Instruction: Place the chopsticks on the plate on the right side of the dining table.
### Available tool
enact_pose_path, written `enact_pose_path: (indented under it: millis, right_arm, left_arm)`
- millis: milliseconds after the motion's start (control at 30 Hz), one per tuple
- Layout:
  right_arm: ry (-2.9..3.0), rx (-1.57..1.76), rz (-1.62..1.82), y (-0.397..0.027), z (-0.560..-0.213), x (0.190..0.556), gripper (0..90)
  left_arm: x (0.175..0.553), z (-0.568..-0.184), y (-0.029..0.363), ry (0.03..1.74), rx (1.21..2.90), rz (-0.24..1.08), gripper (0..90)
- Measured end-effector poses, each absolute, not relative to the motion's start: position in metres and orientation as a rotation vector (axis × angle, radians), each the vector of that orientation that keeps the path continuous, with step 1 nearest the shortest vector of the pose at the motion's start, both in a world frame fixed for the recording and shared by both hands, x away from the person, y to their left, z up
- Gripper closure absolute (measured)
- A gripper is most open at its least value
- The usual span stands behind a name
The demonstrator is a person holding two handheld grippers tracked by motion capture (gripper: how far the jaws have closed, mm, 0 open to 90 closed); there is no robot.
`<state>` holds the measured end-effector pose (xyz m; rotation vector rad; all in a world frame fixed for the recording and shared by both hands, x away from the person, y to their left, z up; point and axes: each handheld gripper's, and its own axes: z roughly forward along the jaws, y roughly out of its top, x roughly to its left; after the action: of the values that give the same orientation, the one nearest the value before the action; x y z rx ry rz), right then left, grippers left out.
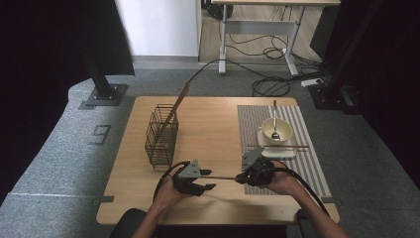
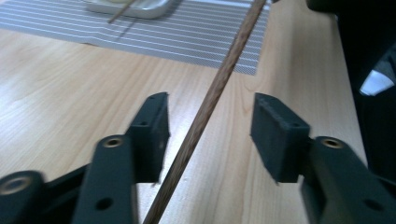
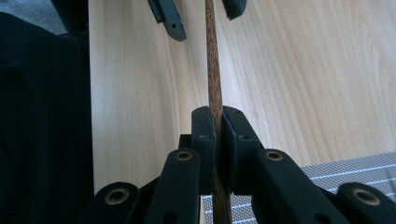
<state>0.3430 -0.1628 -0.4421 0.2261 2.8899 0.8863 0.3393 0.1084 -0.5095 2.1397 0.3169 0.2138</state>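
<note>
High view: wooden table (image 1: pixel 213 198), wire basket (image 1: pixel 161 135) far left; right gripper (image 3: pixel 218 122) clamped on chopstick (image 3: pixel 214 70), left gripper (image 2: pixel 209 128) jaws apart around it, not touching; keep right grip firm, withdraw left sideways without nudging stick

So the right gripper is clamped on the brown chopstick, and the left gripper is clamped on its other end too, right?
Not quite. The right gripper is clamped on the chopstick, but the left gripper is open: in the left gripper view the chopstick runs between its jaws without touching either pad.
</note>
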Motion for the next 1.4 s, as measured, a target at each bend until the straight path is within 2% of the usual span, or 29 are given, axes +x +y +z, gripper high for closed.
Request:
enact_pose_path:
  millis: [233,567,667,1400]
  right_arm:
    - [2.868,0.247,0.895,-0.168,-0.438,0.343,82.6]
    - [2.833,0.295,0.892,-0.176,-0.434,0.344,82.6]
    - [2.822,0.313,0.894,-0.179,-0.433,0.345,82.6]
    - [2.713,0.527,0.927,-0.213,-0.427,0.361,82.6]
  left_arm:
    - [0.347,-0.511,0.113,0.45,2.082,0.218,20.2]
    - [0.354,-0.516,0.117,0.579,2.103,0.27,0.4]
    - [0.355,-0.52,0.117,0.596,2.12,0.293,0.0]
    - [0.361,-0.55,0.099,0.628,2.326,0.232,0.0]
